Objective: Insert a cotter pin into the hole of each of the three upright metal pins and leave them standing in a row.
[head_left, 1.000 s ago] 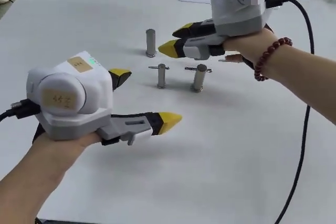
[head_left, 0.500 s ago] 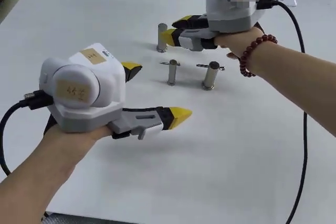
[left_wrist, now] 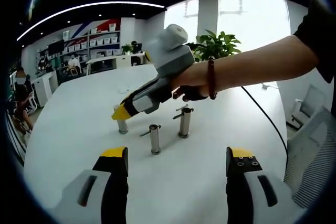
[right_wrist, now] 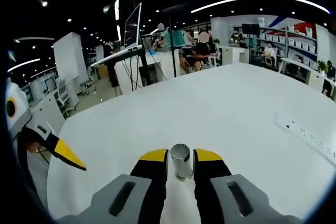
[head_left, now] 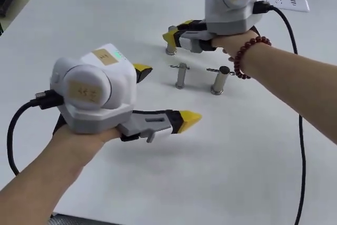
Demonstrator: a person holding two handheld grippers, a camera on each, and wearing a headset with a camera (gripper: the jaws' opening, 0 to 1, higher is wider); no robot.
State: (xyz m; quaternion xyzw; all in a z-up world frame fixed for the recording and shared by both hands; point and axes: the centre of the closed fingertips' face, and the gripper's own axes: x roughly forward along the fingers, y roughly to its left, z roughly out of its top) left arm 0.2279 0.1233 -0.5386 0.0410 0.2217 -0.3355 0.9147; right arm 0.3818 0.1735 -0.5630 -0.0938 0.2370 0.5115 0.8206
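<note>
Left gripper [head_left: 165, 95]: held above the white table [head_left: 247, 146], in front of the three pins and well apart from them. Its fingers [left_wrist: 113, 157] are spread wide and hold nothing.

Right gripper [head_left: 169, 36]: positioned at the far pin [right_wrist: 180, 162], which stands upright on the table. Its fingers [right_wrist: 155, 157] are set narrow, one on each side of the pin's top. Whether they touch the pin cannot be determined.

Middle pin [head_left: 180, 76]: upright, with a cotter pin [head_left: 176, 67] lying crosswise through its upper end.

Right-hand pin [head_left: 219, 80]: upright, beside the middle pin, with a second cotter pin [head_left: 214, 70] crosswise near its top.

The far pin stands behind and to the left of these two. A white power strip [head_left: 287, 3] lies on the table beyond the right gripper.
</note>
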